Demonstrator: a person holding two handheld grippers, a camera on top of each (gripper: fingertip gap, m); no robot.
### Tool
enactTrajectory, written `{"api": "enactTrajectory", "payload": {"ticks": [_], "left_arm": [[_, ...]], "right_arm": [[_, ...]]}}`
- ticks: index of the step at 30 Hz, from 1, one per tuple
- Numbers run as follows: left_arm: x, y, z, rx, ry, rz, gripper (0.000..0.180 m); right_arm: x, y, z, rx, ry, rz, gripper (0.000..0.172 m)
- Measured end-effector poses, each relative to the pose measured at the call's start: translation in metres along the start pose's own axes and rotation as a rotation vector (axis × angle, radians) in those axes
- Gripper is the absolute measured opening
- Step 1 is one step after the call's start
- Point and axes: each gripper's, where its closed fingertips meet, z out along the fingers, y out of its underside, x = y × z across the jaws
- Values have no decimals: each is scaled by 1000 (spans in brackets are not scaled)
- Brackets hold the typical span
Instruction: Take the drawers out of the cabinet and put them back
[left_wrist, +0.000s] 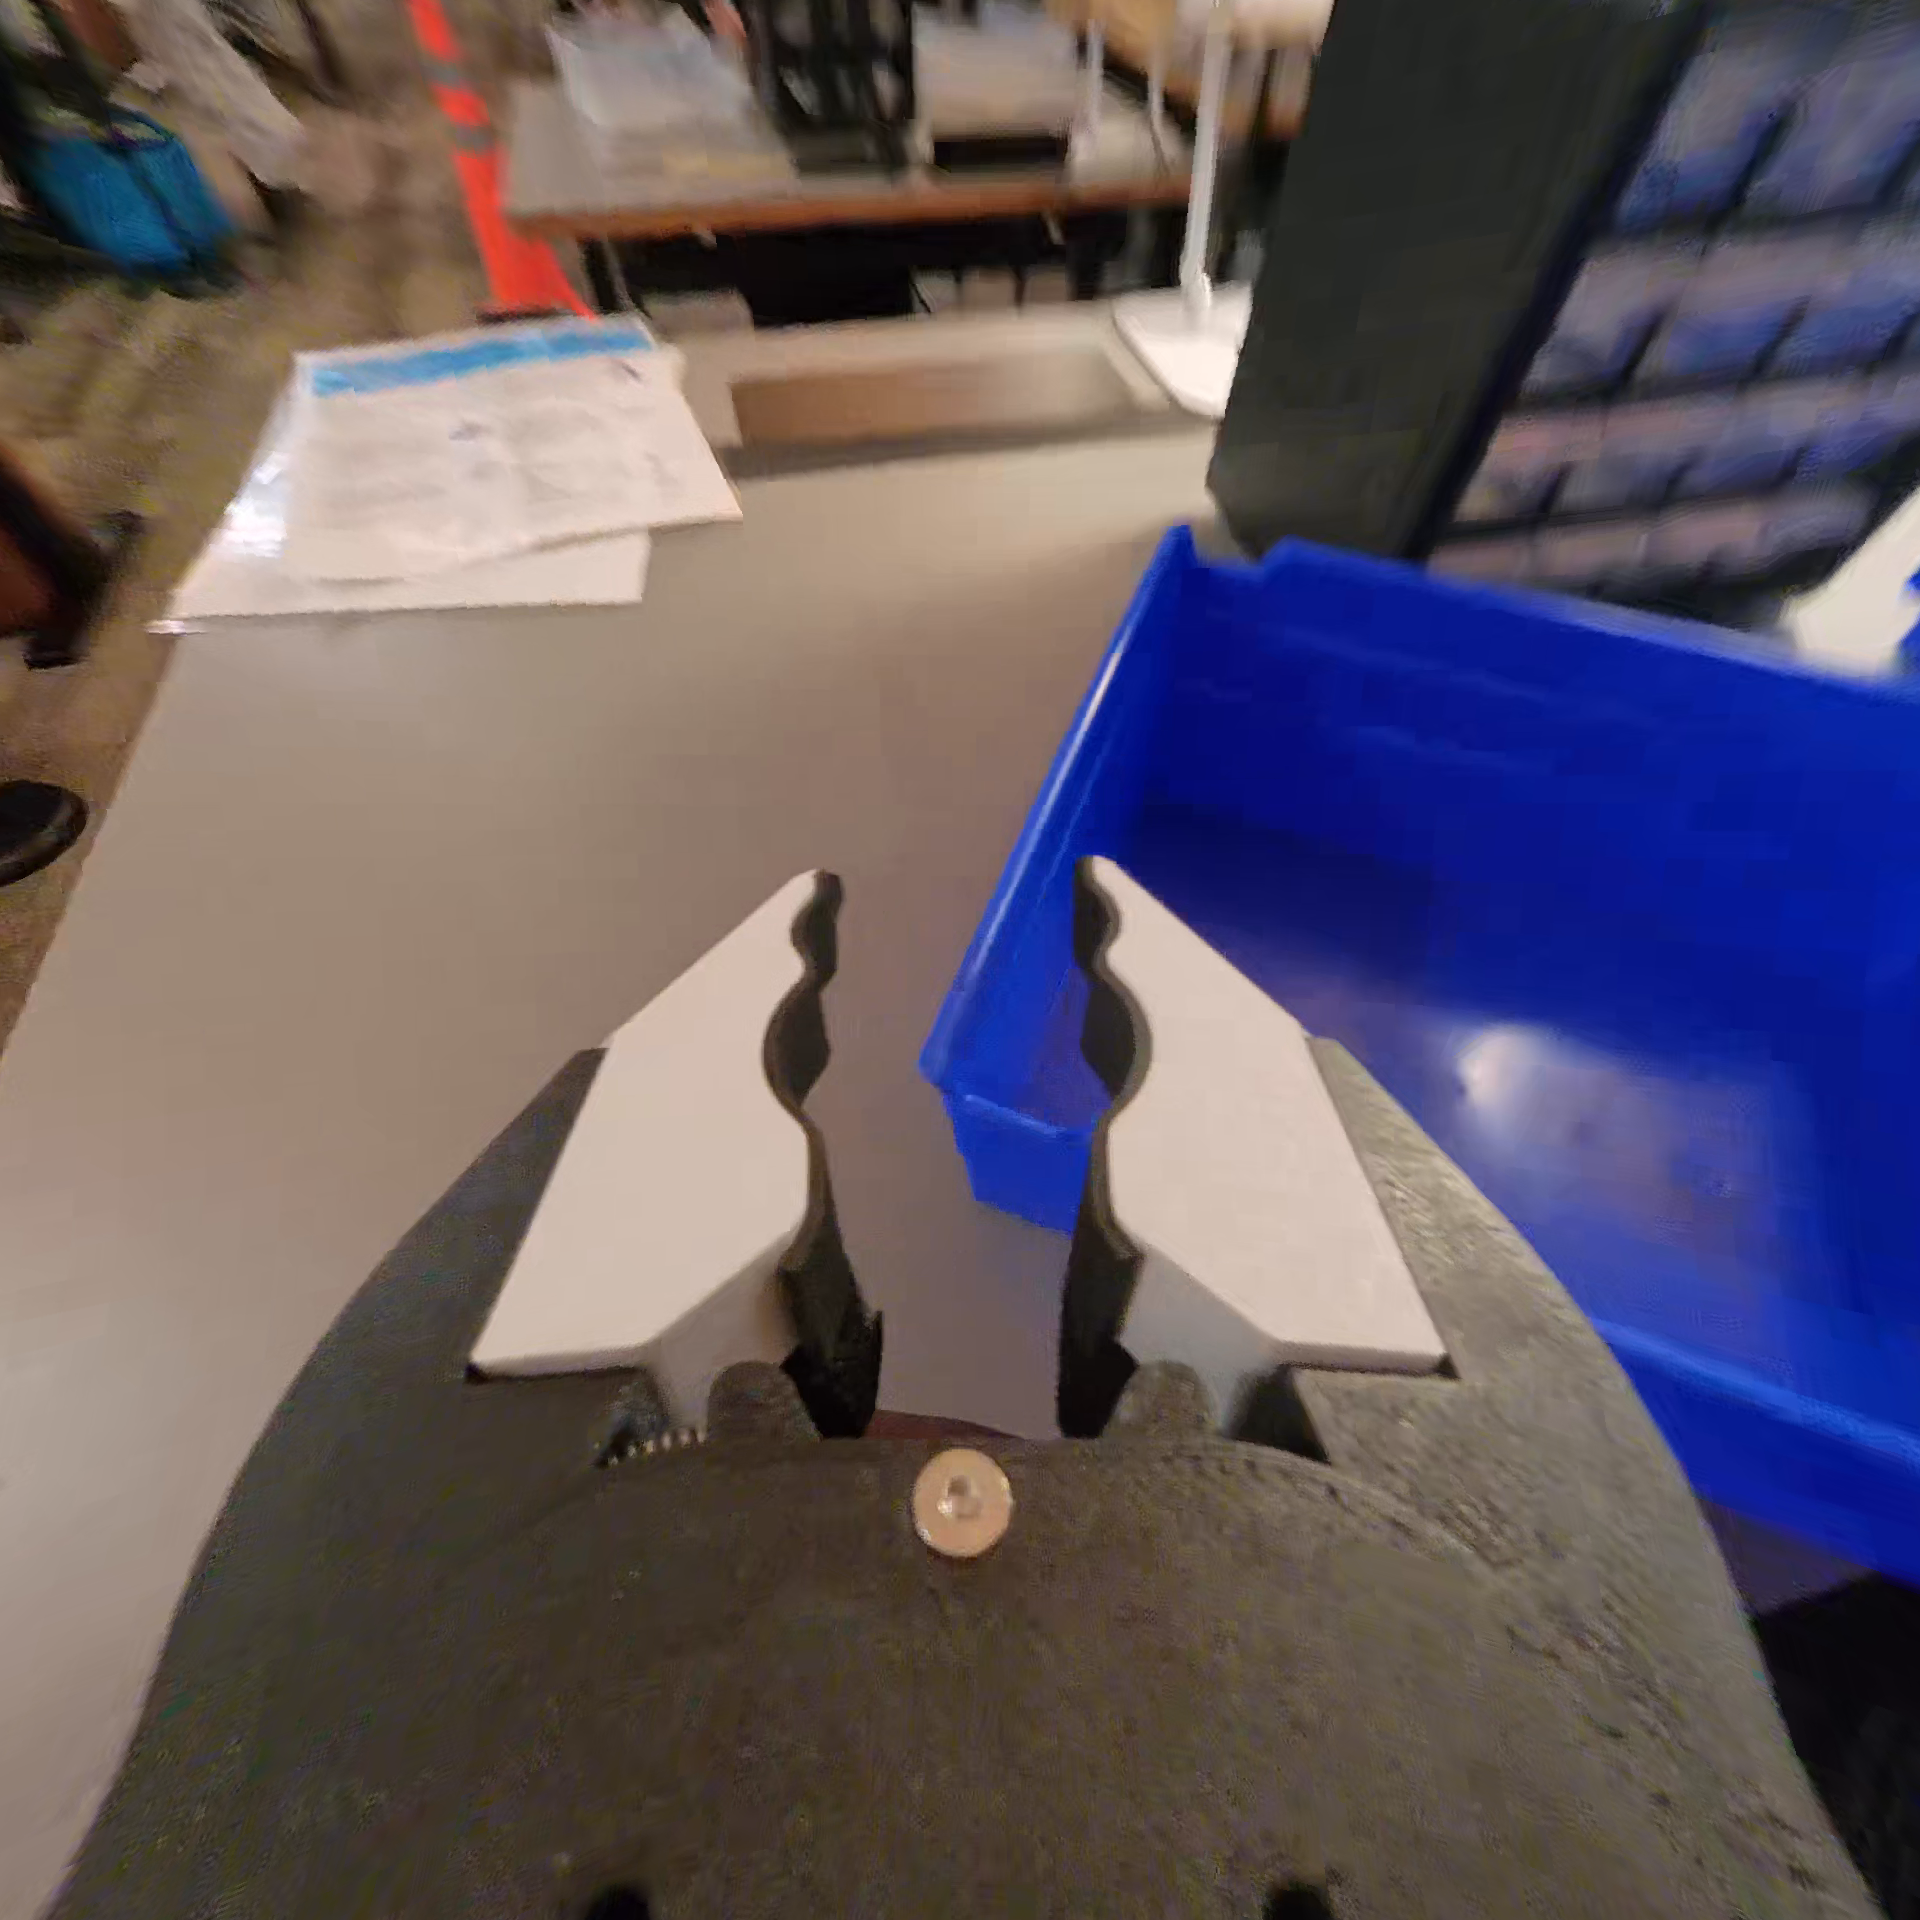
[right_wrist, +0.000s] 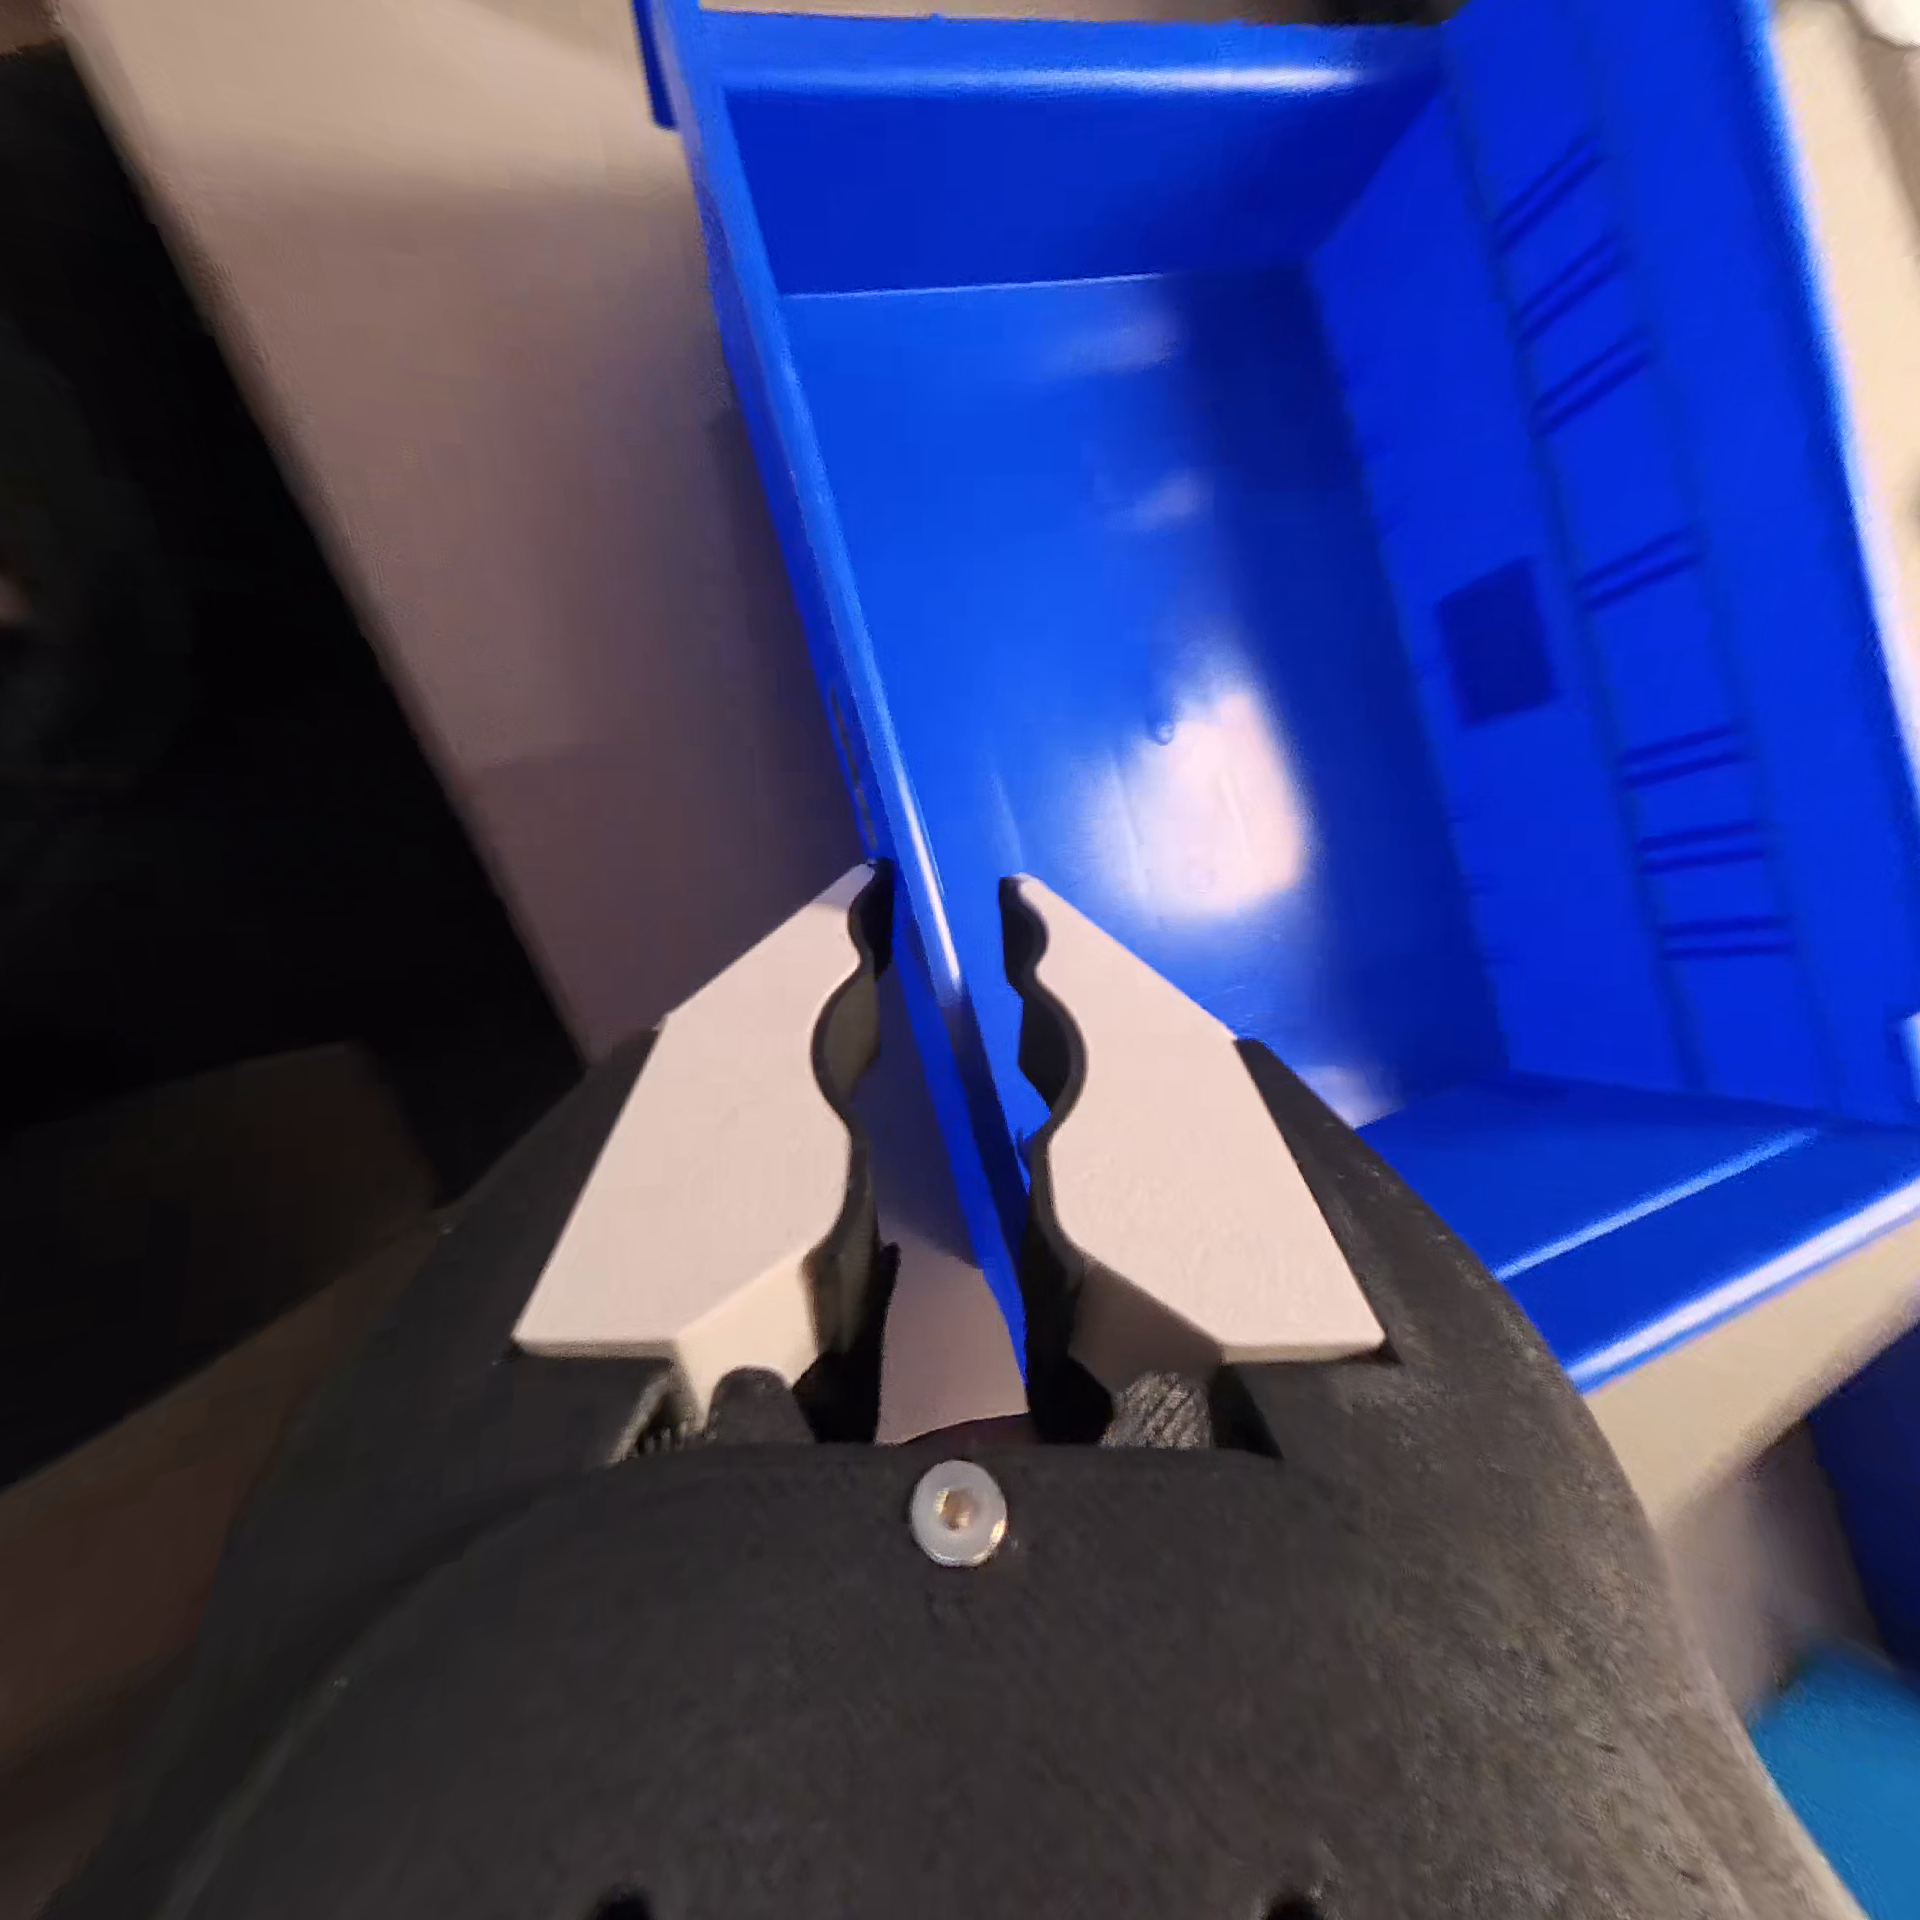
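I read this as mid-carry: one blue drawer (right_wrist: 1143, 623) is out of the cabinet (left_wrist: 1714, 312) and held up, tilted, over the grey table (left_wrist: 468, 883).

Nearest to me, my right gripper (right_wrist: 945, 883) is clamped on the drawer's side wall, one pad outside, one inside, the wall running between them down toward the jaw root. The drawer looks empty; light glares off its floor.

My left gripper (left_wrist: 956, 883) is released, jaws wide with bare table showing between them. Its right finger (left_wrist: 1195, 1091) overlaps the drawer's near corner, but the other pad stands clear, so it holds nothing.

Further off lie papers (left_wrist: 468, 478) on the table, and the dark cabinet with rows of blue drawers stands at the far right, blurred.

Next I'd judge either setting the drawer down or lining it up with its slot. That calls for levelling it first, and a second grip from the left would steady the thin wall against twisting.
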Motion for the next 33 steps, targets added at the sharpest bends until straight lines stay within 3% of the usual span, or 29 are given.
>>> {"api": "enactTrajectory", "payload": {"ticks": [4, 8, 14, 15, 17, 20, 23, 27, 33], "left_arm": [[35, -16, -41, 208, 0, -138, 64], [92, 3, -73, 285, 33, -125, 78], [161, 35, -87, 210, 155, -62, 109], [168, 39, -86, 190, 148, -32, 113], [173, 47, -79, 151, 105, 35, 114], [165, 55, -70, 125, 17, 51, 114], [176, 47, -77, 200, 29, -6, 113], [192, 53, -79, 232, 30, -34, 119], [220, 70, -62, 176, -13, -56, 125]], "right_arm": [[29, -2, -14, 79, 248, 104, 34], [30, -10, -37, 207, 452, 181, 35], [40, 25, -53, 172, 672, 274, 47], [49, 33, -56, 161, 706, 286, 61], [73, 49, -66, 172, 763, 370, 69], [110, 86, -83, 96, 953, 465, 62], [93, 62, -79, 253, 889, 551, 63], [48, 14, -43, 452, 725, 670, 75], [62, -10, 12, 402, 729, 772, 93]]}}
